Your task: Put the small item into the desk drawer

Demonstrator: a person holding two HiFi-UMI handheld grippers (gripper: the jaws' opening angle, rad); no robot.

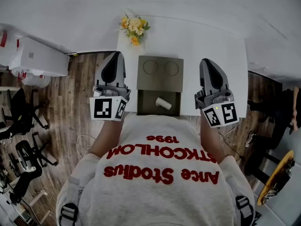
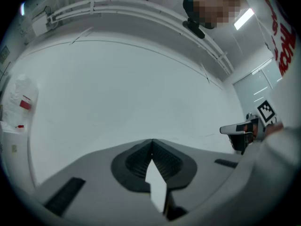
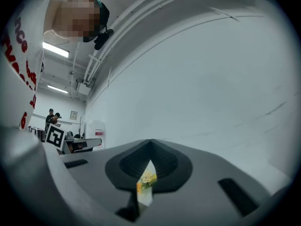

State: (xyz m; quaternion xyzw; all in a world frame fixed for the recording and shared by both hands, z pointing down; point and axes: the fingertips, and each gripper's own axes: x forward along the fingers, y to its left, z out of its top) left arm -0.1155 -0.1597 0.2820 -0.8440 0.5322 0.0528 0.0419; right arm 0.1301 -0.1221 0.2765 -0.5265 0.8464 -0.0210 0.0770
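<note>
In the head view a small white cylindrical item [image 1: 163, 103] lies inside the open drawer [image 1: 146, 106] of an olive-grey desk box [image 1: 160, 72] on the white desk [image 1: 214, 41]. My left gripper [image 1: 116, 54] is held up to the left of the box. My right gripper [image 1: 205, 61] is to its right, and both are clear of the drawer. In the left gripper view the left gripper [image 2: 151, 141] has its jaws meeting at the tips with nothing in them. The right gripper [image 3: 150, 141] looks the same in its own view. Both views face a bare white wall.
A bunch of yellow flowers [image 1: 134, 28] stands at the desk's far left corner. Black office chairs [image 1: 23, 126] and a white case [image 1: 40, 58] are on the wooden floor to the left. A person [image 1: 292, 109] stands at the far right.
</note>
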